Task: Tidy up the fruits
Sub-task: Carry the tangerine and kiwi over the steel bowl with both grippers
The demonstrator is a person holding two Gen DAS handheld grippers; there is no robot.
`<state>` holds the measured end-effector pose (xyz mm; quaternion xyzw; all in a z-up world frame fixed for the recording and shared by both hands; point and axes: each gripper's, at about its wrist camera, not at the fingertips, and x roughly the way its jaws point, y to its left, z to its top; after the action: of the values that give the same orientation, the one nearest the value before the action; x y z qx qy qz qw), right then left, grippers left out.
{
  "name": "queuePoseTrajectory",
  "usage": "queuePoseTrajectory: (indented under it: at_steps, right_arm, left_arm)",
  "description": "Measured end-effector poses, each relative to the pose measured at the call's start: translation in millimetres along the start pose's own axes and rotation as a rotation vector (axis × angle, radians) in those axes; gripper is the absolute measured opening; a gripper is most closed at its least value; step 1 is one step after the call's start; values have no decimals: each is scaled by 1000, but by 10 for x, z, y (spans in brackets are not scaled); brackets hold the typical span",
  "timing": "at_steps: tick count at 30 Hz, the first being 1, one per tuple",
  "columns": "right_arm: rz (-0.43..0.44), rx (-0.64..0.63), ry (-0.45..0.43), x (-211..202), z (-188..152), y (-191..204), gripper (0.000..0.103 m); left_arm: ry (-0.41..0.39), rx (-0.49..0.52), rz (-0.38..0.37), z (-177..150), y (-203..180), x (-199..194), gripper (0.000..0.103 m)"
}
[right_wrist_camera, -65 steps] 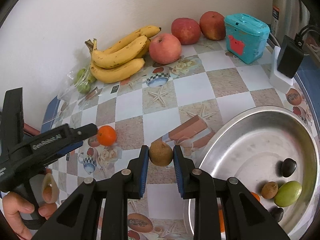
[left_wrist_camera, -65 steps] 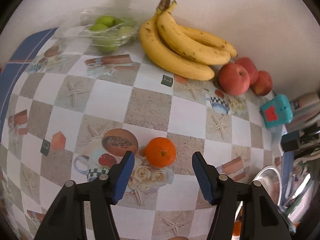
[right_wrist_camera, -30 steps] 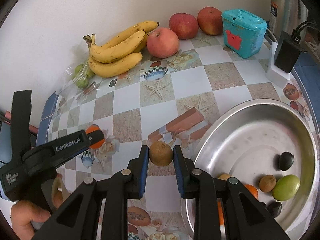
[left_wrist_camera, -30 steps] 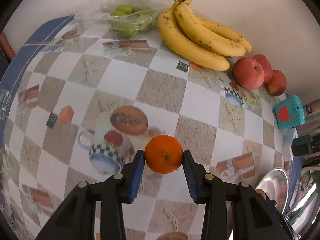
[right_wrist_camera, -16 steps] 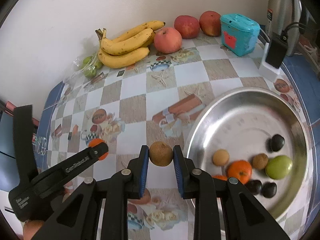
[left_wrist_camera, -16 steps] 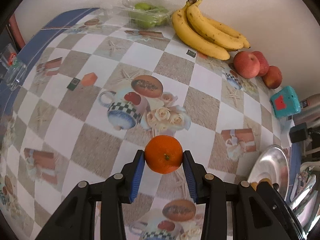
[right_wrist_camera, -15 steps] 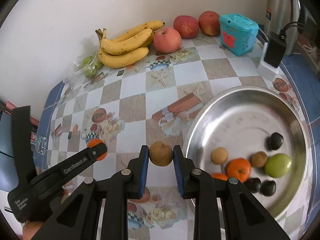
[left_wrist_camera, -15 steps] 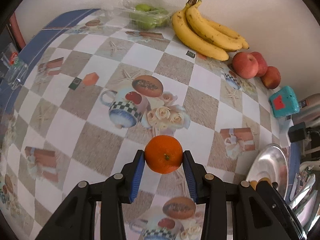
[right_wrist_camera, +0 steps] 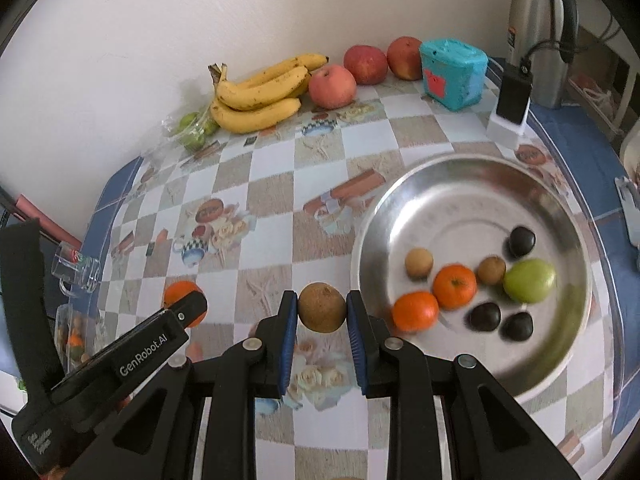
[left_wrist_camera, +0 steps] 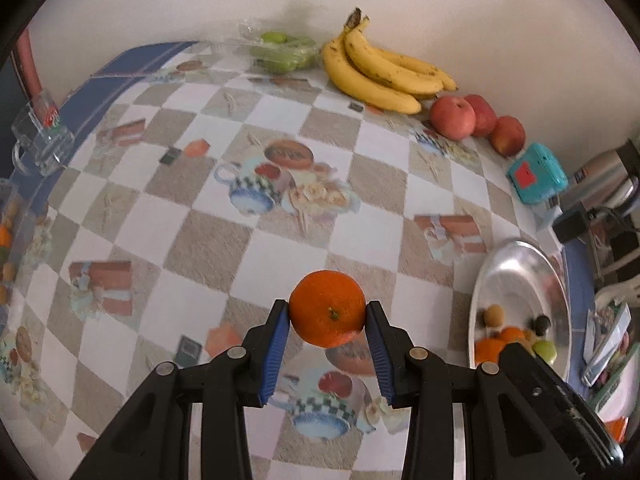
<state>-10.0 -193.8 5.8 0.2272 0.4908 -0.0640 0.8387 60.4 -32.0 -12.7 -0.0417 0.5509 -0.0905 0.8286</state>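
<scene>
**Both tongs loaded, above the table**

While my left gripper (left_wrist_camera: 327,316) pinches an orange (left_wrist_camera: 327,307) between its blue pads, my right gripper (right_wrist_camera: 322,309) is closed on a brown round fruit (right_wrist_camera: 322,306) in the same way. Each fruit sits squarely between the fingertips, touched on both sides, and each hangs above the checkered tablecloth (left_wrist_camera: 208,240) rather than resting on it.

In the right wrist view the brown fruit is just left of the rim of the steel bowl (right_wrist_camera: 472,176), not yet over it. The bowl already holds two oranges (right_wrist_camera: 455,286), a green fruit (right_wrist_camera: 529,281), two small tan-brown fruits (right_wrist_camera: 419,263) and three dark ones (right_wrist_camera: 521,241). My left gripper shows at the lower left of that view, well apart from the bowl, with its orange partly hidden behind the black finger.

In the left wrist view the bowl lies to the right of my orange, near but not beneath it.

Along the wall stand a bunch of bananas (left_wrist_camera: 380,72), three red apples (left_wrist_camera: 454,117), a bag of green fruits (left_wrist_camera: 282,50) and a teal box (left_wrist_camera: 536,174). A glass mug (left_wrist_camera: 42,136) sits at the table's far left edge.
</scene>
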Motion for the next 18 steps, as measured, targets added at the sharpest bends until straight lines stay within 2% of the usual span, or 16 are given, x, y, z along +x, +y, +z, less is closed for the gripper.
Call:
queuePoseTrajectory:
  at_steps: [3,9,12,18]
  right_arm:
    - [-2,6,2,-24,-86,-28,26]
    - [-20,9,-3,-79,-219,-75,26]
    - [-30,11,3,-65,-226,-95,26]
    - [-40,3,22,10,-181,-110,26]
  left_arm:
    - [16,17,-23,-66,-45,-2,41]
    - [-14,11,-57,-87,-66,-128,41]
    - [-6,-4,-99,-78,-60,-145,41]
    - [-5,-3,-110,-54,-85,-139,41]
